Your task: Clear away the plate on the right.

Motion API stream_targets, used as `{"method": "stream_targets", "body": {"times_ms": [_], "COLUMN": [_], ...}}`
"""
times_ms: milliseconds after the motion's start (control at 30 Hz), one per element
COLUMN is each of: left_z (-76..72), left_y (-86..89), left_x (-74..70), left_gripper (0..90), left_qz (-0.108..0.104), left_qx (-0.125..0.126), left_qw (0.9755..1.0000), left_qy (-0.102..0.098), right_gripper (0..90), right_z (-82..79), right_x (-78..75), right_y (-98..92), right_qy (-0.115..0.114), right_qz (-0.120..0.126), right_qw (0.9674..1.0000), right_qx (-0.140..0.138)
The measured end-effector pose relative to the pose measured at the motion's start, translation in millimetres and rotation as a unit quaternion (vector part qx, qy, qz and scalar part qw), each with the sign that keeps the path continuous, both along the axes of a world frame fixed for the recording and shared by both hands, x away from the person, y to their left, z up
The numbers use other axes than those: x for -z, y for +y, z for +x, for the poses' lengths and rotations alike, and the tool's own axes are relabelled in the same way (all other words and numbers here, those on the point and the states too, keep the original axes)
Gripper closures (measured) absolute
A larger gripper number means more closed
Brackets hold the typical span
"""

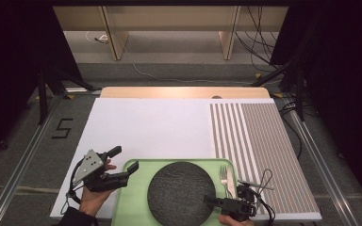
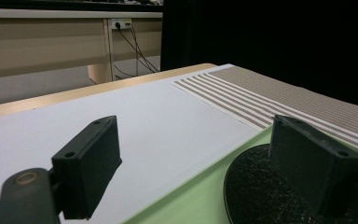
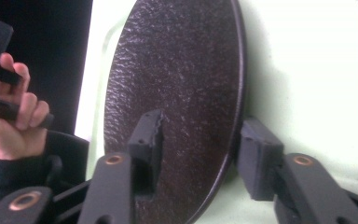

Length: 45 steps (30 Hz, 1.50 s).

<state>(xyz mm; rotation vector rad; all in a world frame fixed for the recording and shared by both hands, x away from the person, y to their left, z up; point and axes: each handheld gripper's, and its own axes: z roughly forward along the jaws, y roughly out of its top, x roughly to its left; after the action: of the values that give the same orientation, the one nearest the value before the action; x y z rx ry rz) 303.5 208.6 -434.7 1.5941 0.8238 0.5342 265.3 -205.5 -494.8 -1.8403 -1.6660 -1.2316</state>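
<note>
Plate [image 1: 181,192] (dark, rough-textured, round) is lying flat on the green tray [image 1: 128,200] at the near edge of the table [image 1: 146,125], a fork [image 1: 225,178] resting on the tray just right of it. Right gripper [image 1: 209,199] is sitting at the plate's near-right rim, jaws partly apart, one over the plate and one outside the edge, pads not pressing. Left gripper [image 1: 126,161] is hovering wide open over the tray's left corner, holding nothing. Risks: if the right jaws are closing on so shallow a bite, the rim is likely slipping out, or the plate is tipping and skidding across the tray into the fork (nothing is bracing the left side).
</note>
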Motion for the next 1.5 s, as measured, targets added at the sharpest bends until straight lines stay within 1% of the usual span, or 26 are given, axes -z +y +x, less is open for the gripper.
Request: {"method": "stream_targets", "body": {"times_ms": [33,100,267,333,500,567,667,700,867,1000,1033,1100,1133,1167,1200,1233,1267,1300,1433,1467,1500], "left_z": [0.0,-0.1,0.0,0.0,-0.1,-0.3,-0.6,-0.7,-0.9,-0.6,-0.3,-0.1,-0.1,-0.1,0.0,0.2,0.2,0.0,0.0,0.0,0.0], "left_y": [0.1,0.1,-0.3,-0.4,-0.3,-0.2,0.2,0.2,-0.4,-0.8,-0.8,-0.9,-0.9,-0.8,-0.6,-0.6,-0.8,-1.0,-1.7,-1.7,-1.6], "left_x": [0.0,-0.1,0.0,0.0,0.0,-0.1,-0.1,-0.1,0.0,0.0,0.0,0.1,0.2,0.1,0.0,0.0,0.1,0.1,0.0,0.0,0.0], "left_gripper": [16.0,16.0,16.0,16.0,16.0,16.0,16.0,16.0,16.0,15.9,16.0,15.9,15.9,15.9,15.9,15.9,15.9,15.9,15.9,15.9,15.9], "left_qz": [0.000,-0.001,0.000,-0.001,0.000,-0.001,-0.001,-0.001,0.000,0.000,0.000,0.000,0.001,0.001,0.000,-0.001,0.000,0.000,0.000,0.000,0.000], "left_qx": [0.000,0.000,0.000,0.000,0.000,0.001,0.001,0.001,0.001,0.002,0.002,0.003,0.003,0.003,0.003,0.003,0.004,0.005,0.006,0.007,0.007], "left_qw": [1.0000,1.0000,1.0000,1.0000,1.0000,1.0000,1.0000,1.0000,1.0000,1.0000,1.0000,1.0000,1.0000,1.0000,1.0000,1.0000,1.0000,1.0000,1.0000,1.0000,1.0000], "left_qy": [0.000,-0.001,0.001,0.000,0.000,0.000,0.000,0.000,-0.001,-0.001,-0.001,0.000,0.000,0.000,0.000,0.001,0.001,0.001,0.001,0.001,0.001], "right_gripper": [52.1,48.9,44.9,42.9,38.0,37.0,36.2,35.7,33.5,31.8,31.2,30.3,29.9,29.8,29.6,29.1,28.7,28.4,27.7,27.7,27.5], "right_z": [-0.2,-0.1,-0.7,-0.2,1.0,1.8,2.8,3.7,6.0,8.6,9.3,10.3,10.6,10.5,10.2,9.5,8.9,8.4,7.6,7.5,7.3], "right_x": [-2.2,-4.9,-12.7,-15.4,-19.3,-22.3,-27.1,-30.4,-40.0,-46.4,-48.0,-51.4,-53.4,-56.4,-57.5,-59.6,-60.9,-61.9,-65.1,-65.4,-66.1], "right_y": [0.5,0.6,-4.0,-5.3,-5.0,-4.6,-5.5,-6.6,-10.1,-13.0,-13.8,-15.0,-15.6,-16.6,-16.7,-17.4,-18.0,-18.5,-19.7,-19.8,-19.8], "right_qy": [-0.004,-0.010,-0.036,-0.051,-0.068,-0.081,-0.100,-0.115,-0.157,-0.190,-0.199,-0.220,-0.233,-0.249,-0.252,-0.263,-0.272,-0.280,-0.305,-0.307,-0.310], "right_qz": [-0.008,-0.018,-0.039,-0.052,-0.069,-0.077,-0.089,-0.090,-0.091,-0.097,-0.101,-0.115,-0.123,-0.131,-0.131,-0.135,-0.137,-0.136,-0.146,-0.148,-0.154], "right_qw": [0.9999,0.9998,0.9986,0.9974,0.9953,0.9936,0.9909,0.9892,0.9833,0.9768,0.9745,0.9684,0.9645,0.9592,0.9584,0.9549,0.9521,0.9502,0.9409,0.9400,0.9378], "right_qx": [-0.005,-0.008,-0.003,-0.003,-0.010,-0.014,-0.014,-0.013,-0.017,-0.020,-0.019,-0.022,-0.023,-0.023,-0.023,-0.023,-0.024,-0.024,-0.024,-0.024,-0.024]}}
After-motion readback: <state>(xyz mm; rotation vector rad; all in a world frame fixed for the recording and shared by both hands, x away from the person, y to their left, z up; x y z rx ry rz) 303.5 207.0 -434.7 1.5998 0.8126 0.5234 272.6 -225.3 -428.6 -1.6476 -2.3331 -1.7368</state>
